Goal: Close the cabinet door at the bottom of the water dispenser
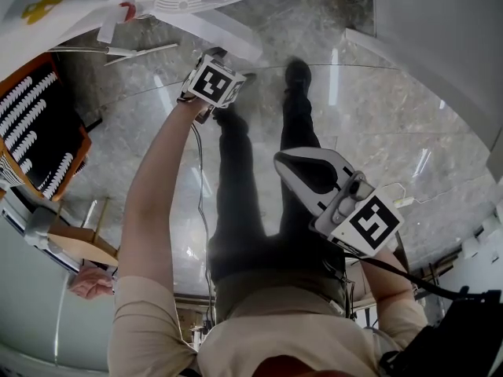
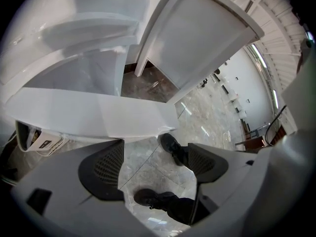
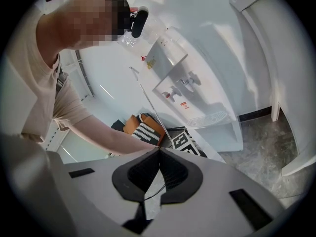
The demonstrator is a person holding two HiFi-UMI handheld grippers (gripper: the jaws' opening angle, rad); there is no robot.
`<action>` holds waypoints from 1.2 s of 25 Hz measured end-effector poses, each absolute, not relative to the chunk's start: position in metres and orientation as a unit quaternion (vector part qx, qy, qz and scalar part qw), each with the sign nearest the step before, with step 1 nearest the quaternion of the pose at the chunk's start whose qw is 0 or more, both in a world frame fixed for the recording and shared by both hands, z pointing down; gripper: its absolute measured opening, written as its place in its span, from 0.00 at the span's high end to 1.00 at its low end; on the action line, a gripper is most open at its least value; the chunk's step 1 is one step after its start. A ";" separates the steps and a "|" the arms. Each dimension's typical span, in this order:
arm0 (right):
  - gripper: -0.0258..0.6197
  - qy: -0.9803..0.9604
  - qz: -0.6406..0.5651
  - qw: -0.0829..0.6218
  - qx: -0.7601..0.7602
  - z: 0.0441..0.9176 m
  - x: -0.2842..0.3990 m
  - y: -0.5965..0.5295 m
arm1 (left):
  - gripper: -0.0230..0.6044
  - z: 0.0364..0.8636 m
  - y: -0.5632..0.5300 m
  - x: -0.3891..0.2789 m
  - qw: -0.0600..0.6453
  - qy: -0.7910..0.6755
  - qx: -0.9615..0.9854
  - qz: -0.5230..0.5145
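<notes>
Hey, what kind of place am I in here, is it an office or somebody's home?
Probably an office or public lobby rather than a home: there is a polished grey marble floor, a white freestanding water dispenser with taps, and a long bright white hall stretching away beyond.

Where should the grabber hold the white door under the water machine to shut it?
Probably the free end, farthest from the water dispenser: the cabinet door stands swung open, a thin flat panel with no handle showing. The open left gripper is just beside it, so come from the room side, jaws straddling that thin edge.
</notes>
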State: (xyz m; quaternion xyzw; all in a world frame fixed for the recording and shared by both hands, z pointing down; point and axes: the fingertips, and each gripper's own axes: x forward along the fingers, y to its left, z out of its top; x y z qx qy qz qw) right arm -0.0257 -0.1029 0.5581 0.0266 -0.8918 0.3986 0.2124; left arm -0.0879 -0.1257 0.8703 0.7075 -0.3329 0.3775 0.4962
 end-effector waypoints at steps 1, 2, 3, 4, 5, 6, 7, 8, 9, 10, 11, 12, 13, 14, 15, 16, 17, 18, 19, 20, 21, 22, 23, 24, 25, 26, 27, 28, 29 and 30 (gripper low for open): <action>0.94 -0.892 0.399 0.212 0.027 0.559 -0.025 -0.105 | 0.38 0.871 -0.129 -0.087 0.494 -0.332 0.709 0.379; 0.94 -0.891 0.400 0.212 0.028 0.560 -0.023 -0.106 | 0.38 0.871 -0.132 -0.086 0.493 -0.332 0.710 0.379; 0.94 -0.891 0.400 0.212 0.030 0.560 -0.022 -0.107 | 0.38 0.871 -0.135 -0.086 0.491 -0.332 0.710 0.379; 0.94 -0.891 0.400 0.211 0.031 0.560 -0.022 -0.107 | 0.38 0.870 -0.137 -0.085 0.490 -0.333 0.711 0.379; 0.94 -0.891 0.400 0.211 0.032 0.560 -0.021 -0.108 | 0.38 0.870 -0.140 -0.085 0.489 -0.334 0.712 0.378; 0.94 -0.891 0.400 0.210 0.032 0.560 -0.020 -0.108 | 0.38 0.869 -0.143 -0.085 0.487 -0.335 0.712 0.378; 0.94 -0.891 0.401 0.209 0.033 0.559 -0.020 -0.109 | 0.38 0.868 -0.146 -0.085 0.486 -0.337 0.713 0.378; 0.94 -0.891 0.402 0.208 0.034 0.559 -0.019 -0.109 | 0.38 0.867 -0.149 -0.085 0.484 -0.339 0.713 0.377; 0.94 -0.891 0.403 0.207 0.035 0.559 -0.018 -0.110 | 0.38 0.866 -0.151 -0.085 0.483 -0.341 0.714 0.376; 0.94 -0.891 0.404 0.205 0.036 0.558 -0.018 -0.111 | 0.38 0.866 -0.154 -0.085 0.482 -0.343 0.714 0.375; 0.94 -0.890 0.406 0.203 0.038 0.557 -0.017 -0.113 | 0.38 0.865 -0.157 -0.086 0.480 -0.345 0.714 0.375; 0.94 -0.890 0.407 0.201 0.040 0.557 -0.017 -0.114 | 0.38 0.865 -0.159 -0.086 0.479 -0.348 0.714 0.374; 0.94 -0.890 0.408 0.200 0.042 0.556 -0.016 -0.115 | 0.38 0.864 -0.162 -0.087 0.477 -0.350 0.714 0.374; 0.94 -0.890 0.408 0.199 0.043 0.556 -0.016 -0.116 | 0.38 0.864 -0.165 -0.089 0.475 -0.354 0.714 0.375; 0.94 -0.890 0.408 0.199 0.043 0.556 -0.015 -0.116 | 0.38 0.864 -0.167 -0.090 0.472 -0.357 0.713 0.375; 0.94 -0.890 0.408 0.200 0.043 0.556 -0.014 -0.115 | 0.38 0.864 -0.170 -0.091 0.468 -0.362 0.713 0.375; 0.94 -0.890 0.408 0.201 0.043 0.557 -0.013 -0.115 | 0.38 0.863 -0.174 -0.092 0.464 -0.366 0.714 0.375; 0.94 -0.890 0.407 0.201 0.042 0.557 -0.012 -0.114 | 0.38 0.863 -0.177 -0.092 0.461 -0.371 0.714 0.373; 0.94 -0.890 0.407 0.202 0.042 0.558 -0.012 -0.114 | 0.38 0.862 -0.180 -0.093 0.459 -0.375 0.715 0.371; 0.94 -0.890 0.406 0.202 0.041 0.558 -0.011 -0.113 | 0.38 0.861 -0.183 -0.093 0.458 -0.378 0.715 0.369; 0.94 -0.890 0.406 0.203 0.041 0.558 -0.011 -0.113 | 0.38 0.860 -0.186 -0.093 0.458 -0.381 0.714 0.367; 0.94 -0.891 0.405 0.203 0.041 0.558 -0.010 -0.113 | 0.38 0.860 -0.189 -0.092 0.458 -0.383 0.714 0.365; 0.94 -0.891 0.405 0.203 0.041 0.557 -0.009 -0.113 | 0.38 0.860 -0.191 -0.092 0.457 -0.385 0.715 0.364; 0.94 -0.891 0.404 0.203 0.041 0.557 -0.008 -0.113 | 0.38 0.859 -0.193 -0.091 0.456 -0.386 0.715 0.363; 0.94 -0.891 0.404 0.203 0.042 0.557 -0.008 -0.113 | 0.38 0.859 -0.195 -0.091 0.455 -0.387 0.716 0.362; 0.94 -0.891 0.404 0.203 0.042 0.557 -0.007 -0.113 | 0.38 0.859 -0.196 -0.090 0.454 -0.388 0.716 0.362; 0.94 -0.891 0.404 0.203 0.042 0.557 -0.007 -0.113 | 0.38 0.858 -0.198 -0.091 0.452 -0.389 0.716 0.362; 0.94 -0.891 0.404 0.203 0.042 0.557 -0.006 -0.113 | 0.38 0.858 -0.199 -0.091 0.451 -0.390 0.717 0.362; 0.94 -0.891 0.404 0.203 0.043 0.557 -0.006 -0.113 | 0.38 0.858 -0.200 -0.091 0.450 -0.392 0.717 0.361; 0.94 -0.891 0.405 0.203 0.043 0.557 -0.005 -0.113 | 0.38 0.857 -0.202 -0.092 0.449 -0.393 0.717 0.361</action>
